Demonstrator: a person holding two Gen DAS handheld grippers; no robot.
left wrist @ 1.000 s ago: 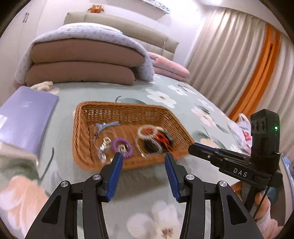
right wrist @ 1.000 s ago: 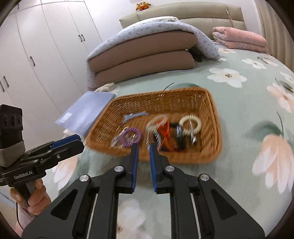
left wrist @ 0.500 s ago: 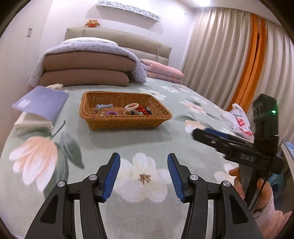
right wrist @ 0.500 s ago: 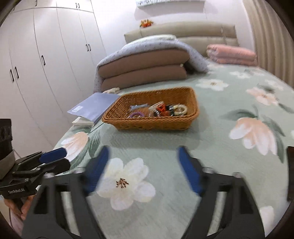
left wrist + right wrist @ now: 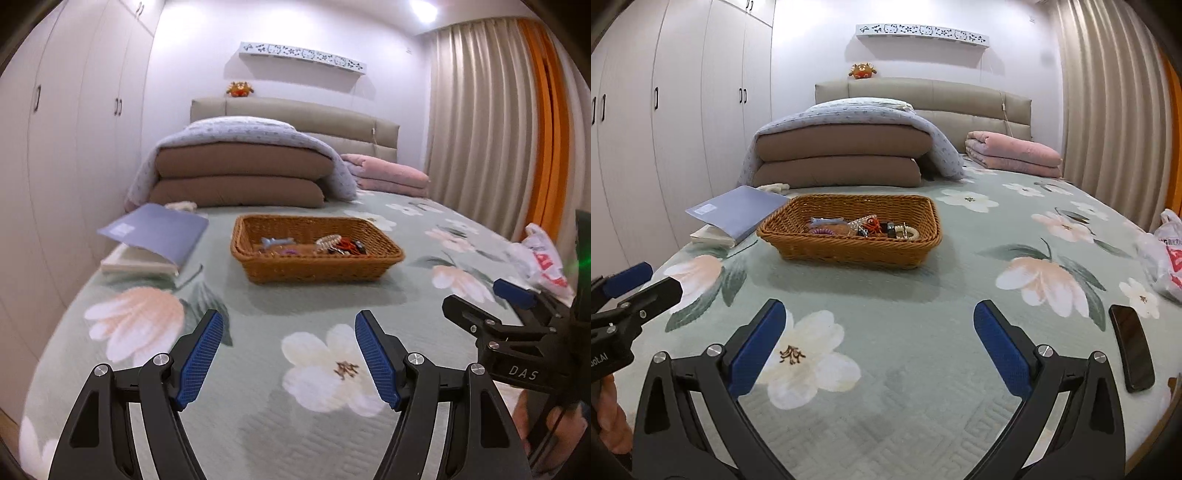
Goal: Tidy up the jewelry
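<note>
A brown wicker basket (image 5: 314, 271) (image 5: 849, 251) sits mid-bed on the floral bedspread. Inside lie several pieces of jewelry: a pale blue clip (image 5: 275, 242) (image 5: 827, 221), a purple coil ring (image 5: 822, 232), a red and black tangle (image 5: 349, 245) (image 5: 875, 225) and a cream bead bracelet (image 5: 908, 232). My left gripper (image 5: 290, 354) hangs over the bedspread well short of the basket, its jaws opening with nothing between them. My right gripper (image 5: 879, 343) is likewise back from the basket, jaws opening wide and empty. Each gripper shows at the edge of the other's view.
A lavender folder (image 5: 155, 229) on a book lies left of the basket. Folded brown cushions under a quilt (image 5: 842, 147) and a pink blanket (image 5: 1012, 155) fill the bed's head. A black phone (image 5: 1132, 350) and a plastic bag (image 5: 1163, 254) lie at the right. Wardrobes stand left, curtains right.
Both grippers have pulled back from the basket toward the bed's foot and tilted up. The right jaws went from nearly shut to wide; the left jaws also spread.
</note>
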